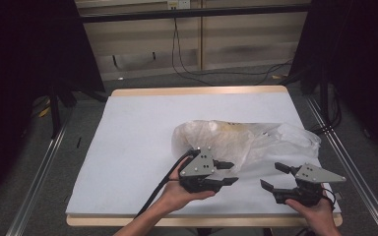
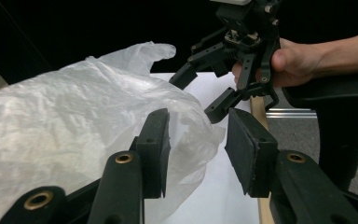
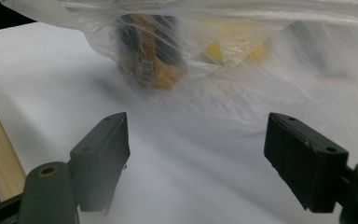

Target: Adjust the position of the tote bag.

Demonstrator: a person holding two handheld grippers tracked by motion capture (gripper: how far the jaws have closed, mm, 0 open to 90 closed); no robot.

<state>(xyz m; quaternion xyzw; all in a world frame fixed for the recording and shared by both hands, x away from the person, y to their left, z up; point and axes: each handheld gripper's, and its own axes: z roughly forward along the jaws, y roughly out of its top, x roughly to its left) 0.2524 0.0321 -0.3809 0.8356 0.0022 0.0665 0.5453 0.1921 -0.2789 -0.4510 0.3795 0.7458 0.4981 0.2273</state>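
**Risking a slipped grasp on thin plastic**

Spread across the white table cover (image 1: 128, 142), a crumpled translucent bag (image 1: 241, 140) with yellow contents inside is approached. The left gripper (image 1: 225, 172), jaws partly open, holds nothing at the bag's edge. The right gripper (image 1: 274, 178), spread wide and empty, could snag loose film.

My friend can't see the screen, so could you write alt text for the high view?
A crumpled clear plastic bag lies on a white-topped table. Below it, a person's hands hold two open black claws, the left claw at the bag's edge, the right claw just short of it.
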